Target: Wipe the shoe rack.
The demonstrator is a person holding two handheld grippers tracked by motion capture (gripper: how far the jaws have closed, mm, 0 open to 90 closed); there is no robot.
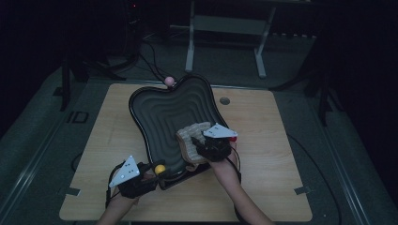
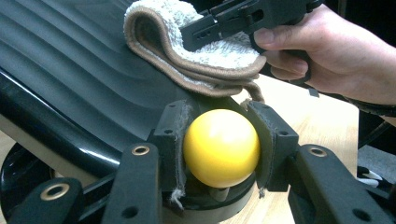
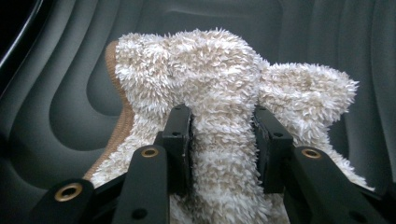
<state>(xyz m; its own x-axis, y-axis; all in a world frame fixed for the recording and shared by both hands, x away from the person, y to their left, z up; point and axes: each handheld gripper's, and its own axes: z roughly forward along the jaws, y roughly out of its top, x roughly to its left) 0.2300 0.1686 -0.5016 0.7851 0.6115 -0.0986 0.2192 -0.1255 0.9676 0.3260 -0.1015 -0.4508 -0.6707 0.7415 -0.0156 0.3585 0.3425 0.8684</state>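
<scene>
A large black tray (image 1: 159, 112) with wavy ridges lies tilted on the wooden table (image 1: 263, 187). At its near corner sits a yellow ball knob (image 1: 160, 169), and my left gripper (image 1: 149, 174) is shut on this knob (image 2: 221, 147), both pads pressed against its sides. A folded cream towel with a tan edge (image 1: 192, 140) rests on the tray's near right part. My right gripper (image 1: 206, 143) is shut on a bunched fold of the towel (image 3: 219, 140), its fluffy pile squeezed between the jaws over the ridged tray surface (image 3: 70, 84). In the left gripper view the right gripper (image 2: 196, 35) presses the towel (image 2: 187, 51).
A pink ball knob (image 1: 169, 81) sits at the tray's far edge. A small round grommet (image 1: 225, 101) is set in the table behind the tray. A metal frame stand (image 1: 225, 33) and cables lie on the dark floor beyond the table.
</scene>
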